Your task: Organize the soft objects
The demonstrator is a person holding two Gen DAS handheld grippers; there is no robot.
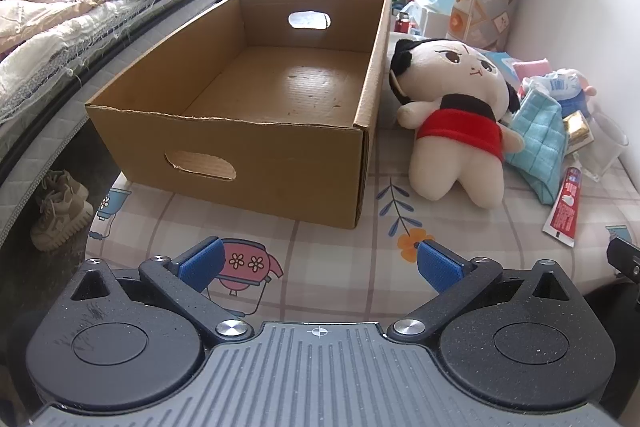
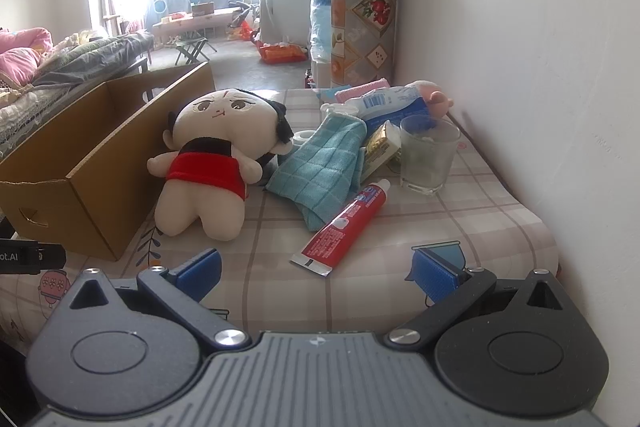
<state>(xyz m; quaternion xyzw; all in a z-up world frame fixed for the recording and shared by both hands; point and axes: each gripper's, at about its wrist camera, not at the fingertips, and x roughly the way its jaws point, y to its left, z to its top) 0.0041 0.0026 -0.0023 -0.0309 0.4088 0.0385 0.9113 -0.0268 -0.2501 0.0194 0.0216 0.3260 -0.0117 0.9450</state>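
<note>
An open cardboard box (image 1: pixel 224 143) with nothing in it stands on the checked tablecloth; it also shows at the left of the right wrist view (image 2: pixel 92 163). A plush doll (image 1: pixel 456 115) in a red dress leans against the box's right side, also seen in the right wrist view (image 2: pixel 212 163). A teal cloth (image 1: pixel 540 143) (image 2: pixel 320 167) lies right of the doll. A small pink plush (image 2: pixel 434 97) and a pink cloth (image 2: pixel 362 89) lie behind. My left gripper (image 1: pixel 318 263) is open and empty in front of the box. My right gripper (image 2: pixel 316 271) is open and empty, just before a toothpaste tube (image 2: pixel 344 227).
A drinking glass (image 2: pixel 426 157), a gold packet (image 2: pixel 380 147), and a blue-white pack (image 2: pixel 388 105) sit near the wall at right. The toothpaste tube also shows in the left wrist view (image 1: pixel 564 207). A bed (image 1: pixel 60 39) runs along the left; shoes (image 1: pixel 60 211) lie under it.
</note>
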